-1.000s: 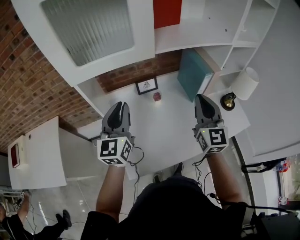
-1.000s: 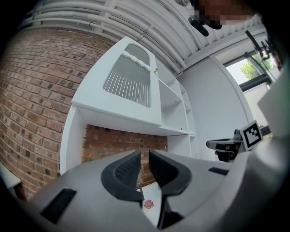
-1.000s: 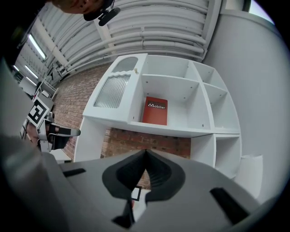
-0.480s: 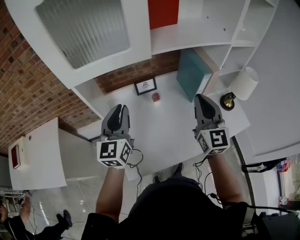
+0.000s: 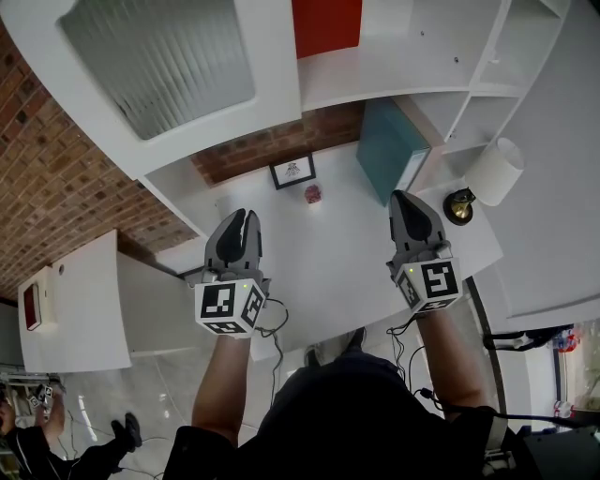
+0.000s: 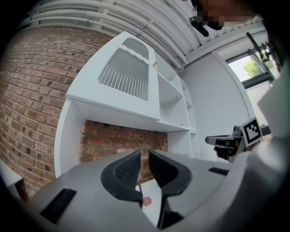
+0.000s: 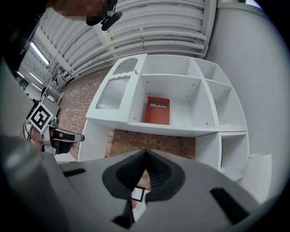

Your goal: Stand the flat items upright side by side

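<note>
The left tool (image 5: pixel 246 214) and the right tool (image 5: pixel 405 195) were held level above the white bench (image 5: pixel 347 258), well apart, each clenched on nothing. The teal flat item (image 5: pixel 386 142) stood at the bench's far right beside the shelving, and the red flat item (image 5: pixel 326 23) stood upright in a shelf compartment above.

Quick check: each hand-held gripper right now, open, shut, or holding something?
Left hand-held gripper: shut, holding nothing.
Right hand-held gripper: shut, holding nothing.
</note>
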Available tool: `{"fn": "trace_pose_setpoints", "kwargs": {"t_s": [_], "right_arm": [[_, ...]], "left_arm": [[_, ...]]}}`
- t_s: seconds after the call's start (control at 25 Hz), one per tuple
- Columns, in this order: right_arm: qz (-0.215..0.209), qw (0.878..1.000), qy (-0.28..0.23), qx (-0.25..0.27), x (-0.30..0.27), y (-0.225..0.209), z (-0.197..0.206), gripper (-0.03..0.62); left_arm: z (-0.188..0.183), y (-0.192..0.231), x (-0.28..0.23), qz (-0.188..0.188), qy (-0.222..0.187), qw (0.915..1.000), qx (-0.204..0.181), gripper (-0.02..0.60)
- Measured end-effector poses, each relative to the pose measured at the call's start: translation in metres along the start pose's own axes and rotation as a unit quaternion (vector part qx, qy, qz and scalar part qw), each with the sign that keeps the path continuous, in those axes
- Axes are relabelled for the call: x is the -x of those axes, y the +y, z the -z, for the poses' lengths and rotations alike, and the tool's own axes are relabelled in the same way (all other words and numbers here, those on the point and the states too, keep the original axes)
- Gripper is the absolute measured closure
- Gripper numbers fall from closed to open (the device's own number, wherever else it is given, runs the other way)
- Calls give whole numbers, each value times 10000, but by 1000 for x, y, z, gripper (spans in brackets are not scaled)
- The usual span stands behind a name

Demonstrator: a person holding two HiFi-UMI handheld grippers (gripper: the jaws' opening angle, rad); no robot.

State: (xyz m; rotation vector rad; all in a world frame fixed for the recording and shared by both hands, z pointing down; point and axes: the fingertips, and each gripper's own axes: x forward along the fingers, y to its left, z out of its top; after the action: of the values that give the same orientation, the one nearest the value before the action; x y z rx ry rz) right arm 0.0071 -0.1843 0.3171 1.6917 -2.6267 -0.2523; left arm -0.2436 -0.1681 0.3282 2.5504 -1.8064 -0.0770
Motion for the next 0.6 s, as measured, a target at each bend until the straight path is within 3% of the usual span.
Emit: {"fn": "trace_pose_setpoints", "kwargs": {"t_s": [0.6], "right_arm": [[-222,9996,66,-133,-14,-27,20,594]], "left_arm": [[13,-18,-28,-160,118,9998,14,526]]}}
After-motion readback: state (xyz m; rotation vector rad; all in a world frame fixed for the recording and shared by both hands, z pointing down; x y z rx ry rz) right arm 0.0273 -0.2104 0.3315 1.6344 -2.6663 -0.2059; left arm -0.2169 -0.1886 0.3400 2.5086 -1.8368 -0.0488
